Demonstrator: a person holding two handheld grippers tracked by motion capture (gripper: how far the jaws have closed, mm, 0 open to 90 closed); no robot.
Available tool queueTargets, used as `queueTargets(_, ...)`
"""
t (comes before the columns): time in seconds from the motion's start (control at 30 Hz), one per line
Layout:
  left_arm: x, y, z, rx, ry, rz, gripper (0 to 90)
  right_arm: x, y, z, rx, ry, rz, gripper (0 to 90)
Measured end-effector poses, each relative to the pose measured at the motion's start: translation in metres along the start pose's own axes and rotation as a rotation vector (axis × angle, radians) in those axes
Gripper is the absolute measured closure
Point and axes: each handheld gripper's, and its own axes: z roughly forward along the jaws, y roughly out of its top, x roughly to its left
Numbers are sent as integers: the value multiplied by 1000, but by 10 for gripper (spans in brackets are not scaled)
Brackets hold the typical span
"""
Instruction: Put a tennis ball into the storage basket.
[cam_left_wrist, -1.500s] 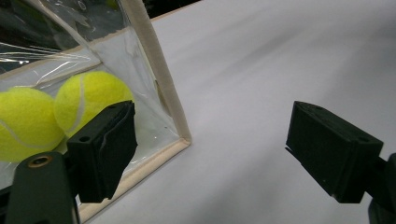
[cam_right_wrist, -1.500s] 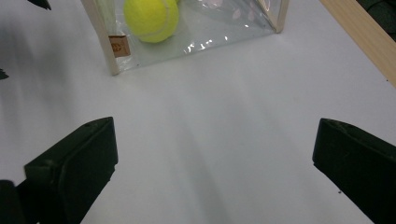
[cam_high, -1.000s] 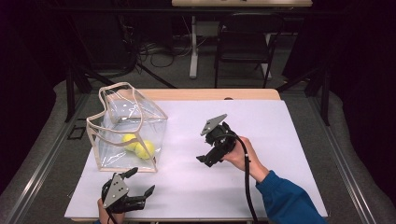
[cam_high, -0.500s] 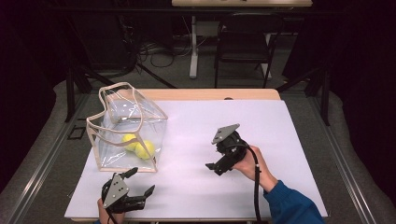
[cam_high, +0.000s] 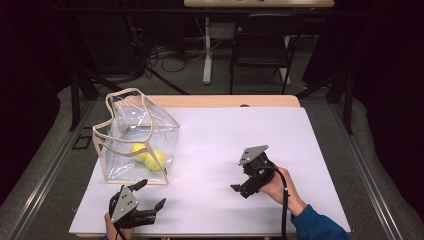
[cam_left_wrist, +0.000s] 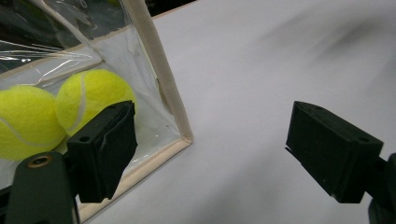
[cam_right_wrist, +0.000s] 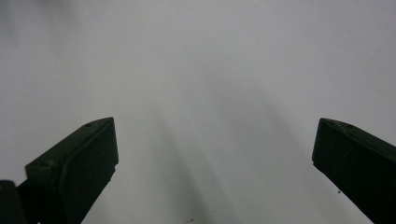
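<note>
Two tennis balls sit inside the clear bag — placement appears complete; left gripper and right gripper both spread wide, empty, over the bare table — nothing visibly left

White-covered table, clear bag standing at left

A clear bag is standing at the white sheet's left side, blocking that corner, with two tennis balls sitting inside. The bag's near corner is lying just beside the left gripper. The sheet's middle and right are lying open.
</note>
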Motion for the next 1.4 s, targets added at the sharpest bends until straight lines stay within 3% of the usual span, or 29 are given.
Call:
queueTargets(0.3, 0, 0, 0, 1, 2, 5, 161, 0, -23, -5, -6, -17, 18, 0)
queueTargets(1.2, -1, 0, 0, 2, 8, 5, 161, -1, -91, -16, 11, -75, 135, 0)
queueTargets(1.4, -1, 0, 1, 8, 11, 6, 161, 0, -99, -19, 5, -83, 154, 0)
